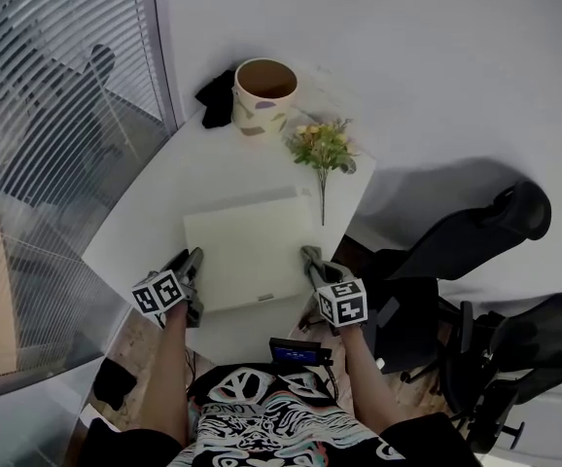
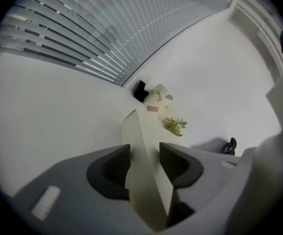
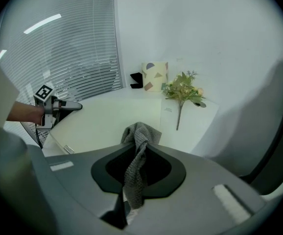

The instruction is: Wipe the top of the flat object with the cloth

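Holding: our left gripper has its jaws closed on the left edge of the flat object, which lies at the near edge of the table.
Cloth: the grey cloth is pinched between the narrow jaws of our right gripper, at the object's right edge.
Stroke: we should lay the free cloth end flat on the top, press lightly, and sweep in long parallel passes toward the left edge.
Care: we stay short of the flowers near the table's right edge.
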`<move>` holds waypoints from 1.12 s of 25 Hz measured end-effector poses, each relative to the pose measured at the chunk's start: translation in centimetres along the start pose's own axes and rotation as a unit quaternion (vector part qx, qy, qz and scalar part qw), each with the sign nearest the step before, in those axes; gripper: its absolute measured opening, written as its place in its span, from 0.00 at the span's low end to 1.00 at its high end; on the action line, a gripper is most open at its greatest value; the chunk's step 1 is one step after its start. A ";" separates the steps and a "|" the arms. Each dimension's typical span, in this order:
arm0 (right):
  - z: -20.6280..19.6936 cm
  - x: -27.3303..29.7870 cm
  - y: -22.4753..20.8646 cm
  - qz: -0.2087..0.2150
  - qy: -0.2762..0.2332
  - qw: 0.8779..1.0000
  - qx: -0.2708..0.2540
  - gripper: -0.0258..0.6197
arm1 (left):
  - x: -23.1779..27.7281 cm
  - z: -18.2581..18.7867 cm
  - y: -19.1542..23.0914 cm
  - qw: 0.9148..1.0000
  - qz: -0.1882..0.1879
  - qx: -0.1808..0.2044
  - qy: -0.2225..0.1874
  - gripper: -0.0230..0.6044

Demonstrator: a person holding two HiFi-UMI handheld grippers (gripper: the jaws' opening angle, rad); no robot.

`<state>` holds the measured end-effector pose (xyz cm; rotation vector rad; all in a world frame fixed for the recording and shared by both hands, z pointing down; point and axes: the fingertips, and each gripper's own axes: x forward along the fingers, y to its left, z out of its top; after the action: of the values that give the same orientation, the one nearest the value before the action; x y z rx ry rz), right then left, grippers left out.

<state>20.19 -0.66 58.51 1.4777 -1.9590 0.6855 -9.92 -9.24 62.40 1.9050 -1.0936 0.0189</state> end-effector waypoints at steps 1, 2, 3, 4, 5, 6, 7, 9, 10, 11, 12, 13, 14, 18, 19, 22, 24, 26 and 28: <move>-0.1 0.0 -0.2 -0.003 -0.001 1.000 0.000 0.09 | 0.0 0.0 0.0 1.000 0.000 0.001 0.000 0.42; -0.1 -0.1 -0.3 -0.003 0.000 1.000 -0.001 0.09 | 0.0 0.1 -0.1 1.000 -0.001 0.001 0.000 0.42; 0.0 0.0 -0.3 -0.004 0.001 1.000 -0.002 0.09 | 0.0 0.1 -0.2 1.000 -0.002 0.000 0.000 0.42; 0.0 0.0 -0.2 -0.004 0.003 1.000 -0.005 0.09 | 0.0 0.2 -0.3 1.000 -0.003 0.001 0.000 0.42; 0.0 0.0 -0.2 -0.005 0.004 1.000 -0.007 0.09 | -0.1 0.2 -0.3 1.000 -0.004 0.002 0.001 0.42; 0.1 0.0 -0.1 -0.005 0.004 1.000 -0.008 0.09 | -0.2 0.2 -0.3 1.000 -0.003 0.004 0.002 0.42; 0.1 0.0 -0.1 -0.006 0.005 1.000 -0.008 0.09 | -0.2 0.2 -0.3 1.000 -0.002 0.006 0.003 0.42; 0.2 0.1 -0.2 -0.007 0.007 1.000 -0.007 0.09 | -0.2 0.2 -0.3 1.000 -0.001 0.009 0.004 0.42; 0.3 0.2 -0.2 -0.007 0.008 1.000 -0.008 0.09 | -0.1 0.2 -0.3 1.000 -0.001 0.009 0.004 0.42; 0.4 0.3 -0.2 -0.007 0.009 1.000 -0.008 0.09 | -0.1 0.2 -0.3 1.000 -0.001 0.010 0.004 0.42; 0.5 0.5 -0.2 -0.008 0.011 1.000 -0.009 0.09 | 0.0 0.2 -0.3 1.000 -0.001 0.009 0.004 0.42; 0.5 0.6 -0.2 -0.008 0.012 1.000 -0.009 0.09 | 0.0 0.2 -0.2 1.000 -0.001 0.008 0.004 0.42; 0.6 0.7 -0.2 -0.008 0.014 1.000 -0.011 0.09 | -0.1 0.1 -0.2 1.000 -0.001 0.007 0.004 0.42; 1.0 1.1 -0.1 -0.008 0.018 1.000 -0.021 0.09 | -0.1 0.1 -0.3 1.000 -0.001 0.004 0.003 0.42; 1.1 1.3 -0.1 -0.008 0.019 1.000 -0.020 0.09 | -0.1 0.2 -0.3 1.000 -0.001 0.004 0.003 0.42; 1.6 1.8 -0.1 -0.006 0.018 1.000 -0.021 0.09 | 0.0 0.2 -0.1 1.000 -0.001 0.001 0.002 0.42; 1.9 2.0 -0.2 -0.003 0.019 1.000 -0.022 0.09 | 0.0 0.2 -0.1 1.000 0.000 0.000 0.002 0.42; 2.1 2.2 -0.2 -0.002 0.019 1.000 -0.023 0.09 | -0.1 0.2 -0.2 1.000 0.000 0.000 0.003 0.42; 2.3 2.3 -0.3 -0.001 0.020 1.000 -0.020 0.09 | -0.1 0.2 -0.2 1.000 0.001 0.000 0.002 0.42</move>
<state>19.60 -3.92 58.57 1.4310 -1.9304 0.6657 -9.95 -9.26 62.07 1.9032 -1.0919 0.0241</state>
